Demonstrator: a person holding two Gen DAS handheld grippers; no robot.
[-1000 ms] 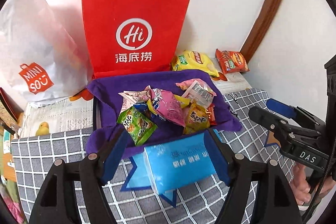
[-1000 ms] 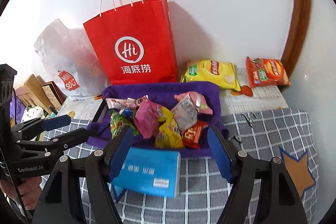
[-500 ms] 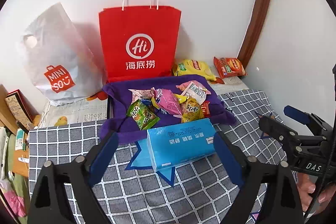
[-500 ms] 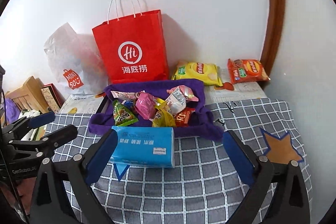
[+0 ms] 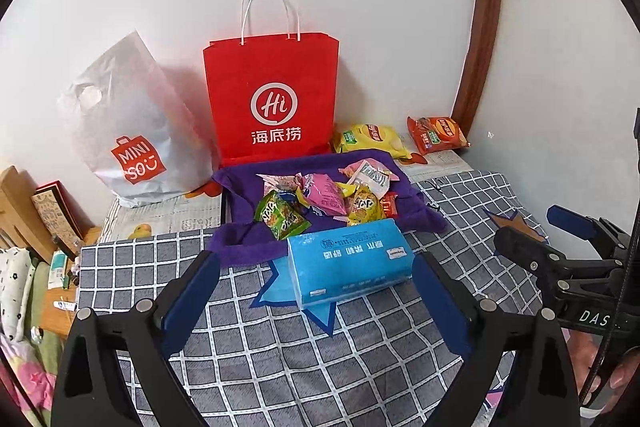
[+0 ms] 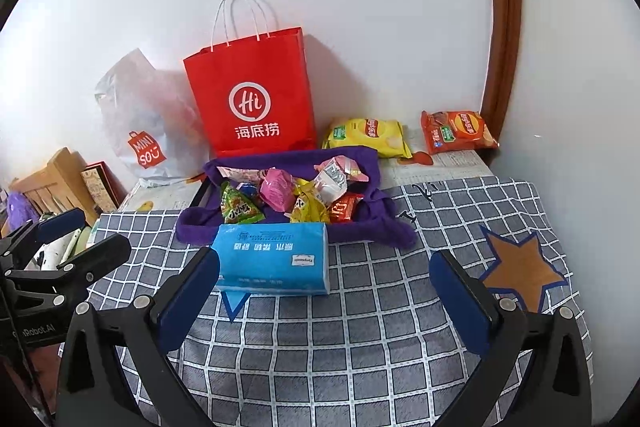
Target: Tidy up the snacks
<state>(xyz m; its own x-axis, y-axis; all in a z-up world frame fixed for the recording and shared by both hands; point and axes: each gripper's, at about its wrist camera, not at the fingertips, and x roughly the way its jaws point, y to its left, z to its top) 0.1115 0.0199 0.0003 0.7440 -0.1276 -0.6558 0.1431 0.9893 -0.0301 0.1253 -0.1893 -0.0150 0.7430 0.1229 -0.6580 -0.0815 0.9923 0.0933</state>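
Bright, even daylight fills both views, and the white wall point(image 5: 380, 7) reads clean with no blown-out patches. The red paper bag point(image 6: 256, 95) throws a soft grey shadow onto the wall to its right, so the light comes from the left of that bag. The translucent plastic bag point(image 5: 132, 123) catches a mild sheen. Focus is sharp on the print of the blue tissue pack point(image 6: 276, 259). Fisheye bending curves the brown door frame point(image 5: 480, 27) hard, and black vignette swallows every corner beyond it.
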